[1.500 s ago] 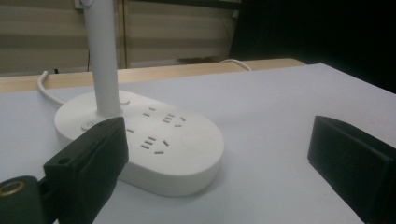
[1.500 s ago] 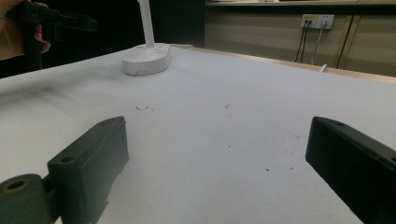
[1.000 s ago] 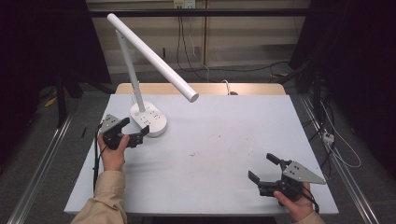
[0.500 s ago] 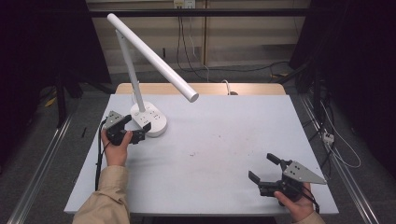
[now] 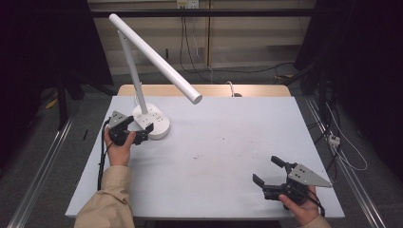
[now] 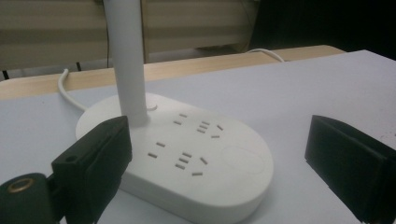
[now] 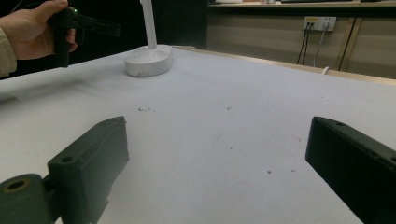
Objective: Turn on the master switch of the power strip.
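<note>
White bench [image 5: 228, 142]: left tongs [image 5: 145, 134] agape at lamp base [image 5: 154, 124], ten o'clock; right tongs [image 5: 268, 172] agape, idle. Off-centre nip risks tipping lamp.

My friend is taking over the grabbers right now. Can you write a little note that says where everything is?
Left gripper: open, jaws on either side of the near edge of the white oval lamp base with socket holes, not yet closed on it.
Right gripper: open, holding nothing, over the near right of the pale grey table.
Lamp: upright at the table's far left, its white tube head slanting out over the table.
Done: approach to the base.
Left: probably grip or press at the base.
</note>
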The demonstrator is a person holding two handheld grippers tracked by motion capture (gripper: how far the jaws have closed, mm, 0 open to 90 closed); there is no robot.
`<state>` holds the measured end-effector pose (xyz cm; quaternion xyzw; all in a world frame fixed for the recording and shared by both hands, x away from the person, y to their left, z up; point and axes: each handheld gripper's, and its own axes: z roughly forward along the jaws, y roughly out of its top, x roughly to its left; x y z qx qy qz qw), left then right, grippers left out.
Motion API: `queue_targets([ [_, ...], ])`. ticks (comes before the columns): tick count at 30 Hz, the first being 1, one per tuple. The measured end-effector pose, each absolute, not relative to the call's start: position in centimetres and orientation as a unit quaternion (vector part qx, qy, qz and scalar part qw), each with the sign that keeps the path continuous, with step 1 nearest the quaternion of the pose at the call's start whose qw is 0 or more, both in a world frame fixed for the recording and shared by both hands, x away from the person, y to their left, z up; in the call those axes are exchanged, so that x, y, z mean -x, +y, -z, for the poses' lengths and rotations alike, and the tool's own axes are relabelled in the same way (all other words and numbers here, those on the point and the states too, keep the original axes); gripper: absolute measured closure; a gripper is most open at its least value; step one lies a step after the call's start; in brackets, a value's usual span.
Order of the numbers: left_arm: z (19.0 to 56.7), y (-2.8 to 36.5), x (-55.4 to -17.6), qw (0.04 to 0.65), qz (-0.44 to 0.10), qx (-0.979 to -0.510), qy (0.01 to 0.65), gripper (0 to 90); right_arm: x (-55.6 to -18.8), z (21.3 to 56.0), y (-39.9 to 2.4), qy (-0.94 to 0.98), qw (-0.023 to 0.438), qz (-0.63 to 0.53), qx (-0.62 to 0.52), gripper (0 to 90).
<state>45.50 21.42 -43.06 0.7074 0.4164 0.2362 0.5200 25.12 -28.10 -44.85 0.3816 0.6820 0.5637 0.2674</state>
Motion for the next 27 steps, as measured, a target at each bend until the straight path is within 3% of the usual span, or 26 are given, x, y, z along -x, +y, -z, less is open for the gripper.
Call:
queue_targets([
  [27,43.7,21.9,-46.8,0.514,-0.237,-0.696,0.442,7.6,-25.1,44.9,-28.0,0.683,0.266,-0.565,-0.379,5.5],
])
